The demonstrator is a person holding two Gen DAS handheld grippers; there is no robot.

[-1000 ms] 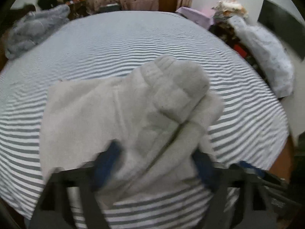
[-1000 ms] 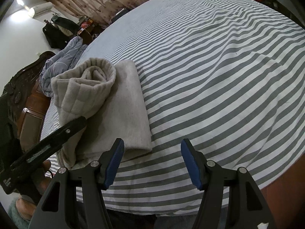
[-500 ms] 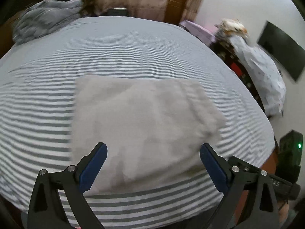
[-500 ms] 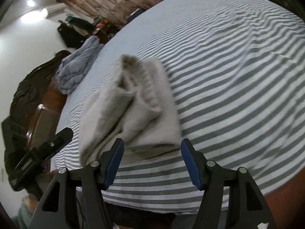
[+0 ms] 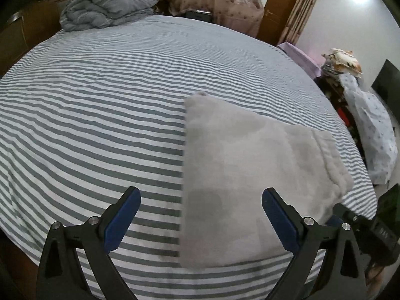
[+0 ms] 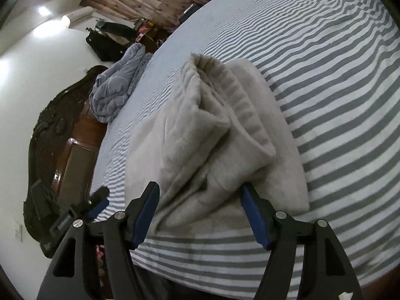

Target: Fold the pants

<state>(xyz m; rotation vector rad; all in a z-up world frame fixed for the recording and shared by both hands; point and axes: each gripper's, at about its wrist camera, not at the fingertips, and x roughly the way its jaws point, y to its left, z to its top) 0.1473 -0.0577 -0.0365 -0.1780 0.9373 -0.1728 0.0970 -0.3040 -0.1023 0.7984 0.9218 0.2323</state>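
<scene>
The light grey fleece pants (image 5: 252, 165) lie folded into a rectangle on the striped bed (image 5: 100, 95), near its front right edge. My left gripper (image 5: 201, 215) is open and empty, just in front of the fold's left edge. In the right wrist view the folded pants (image 6: 212, 130) show stacked layers with the waistband on top. My right gripper (image 6: 200, 215) is open, with its fingers on either side of the near end of the stack. The left gripper (image 6: 97, 202) shows at the left of that view.
A crumpled grey-blue quilt (image 5: 107, 5) lies at the bed's far corner by a dark wooden headboard (image 6: 52, 135). A pile of bedding and clutter (image 5: 370, 122) stands to the right of the bed. Curtains and a door are behind.
My left gripper let go of the pants and drew back left; the lifted part dropped flat onto the fold. My right gripper moved in toward the stack's near end.
</scene>
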